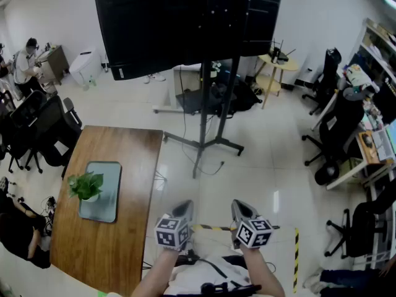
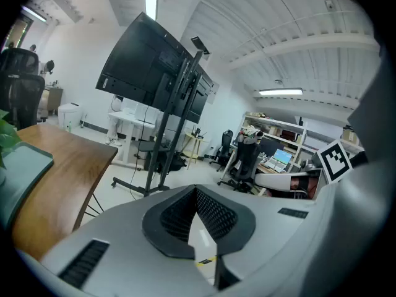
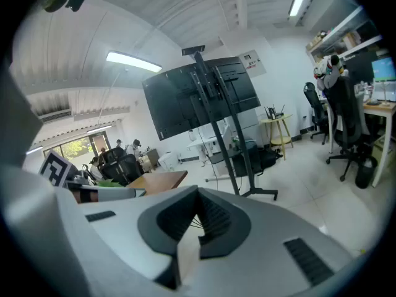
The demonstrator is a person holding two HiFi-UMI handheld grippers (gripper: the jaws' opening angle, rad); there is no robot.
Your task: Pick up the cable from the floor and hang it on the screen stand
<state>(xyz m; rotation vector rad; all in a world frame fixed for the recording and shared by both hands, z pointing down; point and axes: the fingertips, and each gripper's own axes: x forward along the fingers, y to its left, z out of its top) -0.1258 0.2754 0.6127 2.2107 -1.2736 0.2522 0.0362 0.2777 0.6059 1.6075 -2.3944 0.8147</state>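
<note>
Clearly the cable (image 1: 214,170) is not yet picked up: a thin dark line with a plug end, it lies on the floor (image 1: 272,159) just beside the foot of the stand (image 1: 202,113), at twelve o'clock from the grippers and well apart from them. The left gripper (image 1: 184,209) and right gripper (image 1: 240,208) are held low and near the body, each with its jaws pressed together and nothing between them. So the step in hand looks like the approach; the next move probably calls for walking forward, stooping, parting one pair of jaws and closing them on the cable, which is thin and likely limp. The floor is pale glossy tile with striped tape (image 1: 296,255) at four o'clock. A wooden table (image 1: 93,252) with a tray (image 1: 113,173) and plant (image 1: 86,185) stands at nine o'clock, and office chairs (image 1: 337,129) crowd two o'clock.
</note>
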